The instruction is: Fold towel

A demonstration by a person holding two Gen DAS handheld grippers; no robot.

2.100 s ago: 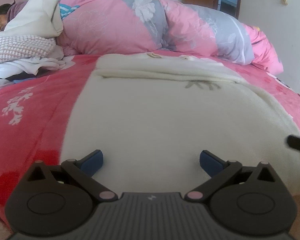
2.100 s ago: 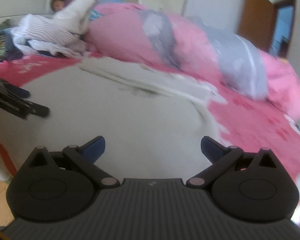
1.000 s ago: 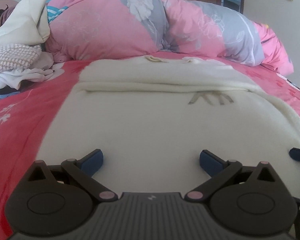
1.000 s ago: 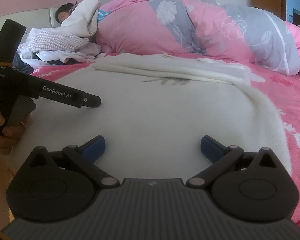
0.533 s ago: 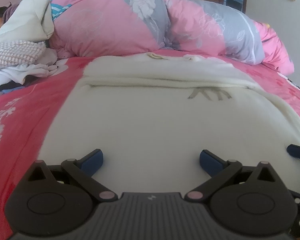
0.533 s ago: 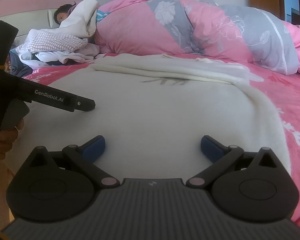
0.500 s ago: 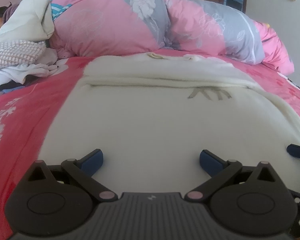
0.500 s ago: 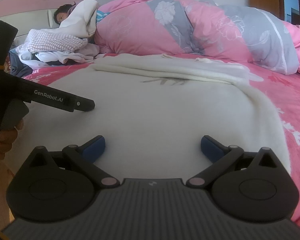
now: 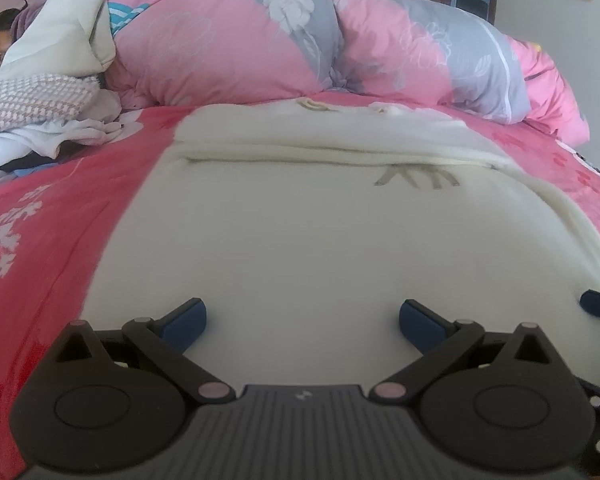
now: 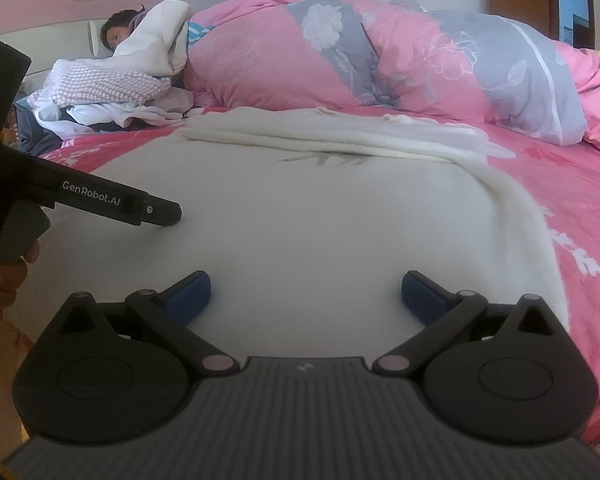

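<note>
Hovering over cream towel [image 9: 308, 240] (far edge folded) | left gripper [image 9: 302, 316] wide | right gripper [image 10: 305, 290] wide | bed [image 9: 60, 208]

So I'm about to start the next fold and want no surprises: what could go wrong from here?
Both jaws stand open above the cream towel, gripping nothing, so a pinch might catch only one layer. The far end is already doubled over; pulling could drag that fold askew. The left gripper and right gripper sit close and might collide.
</note>
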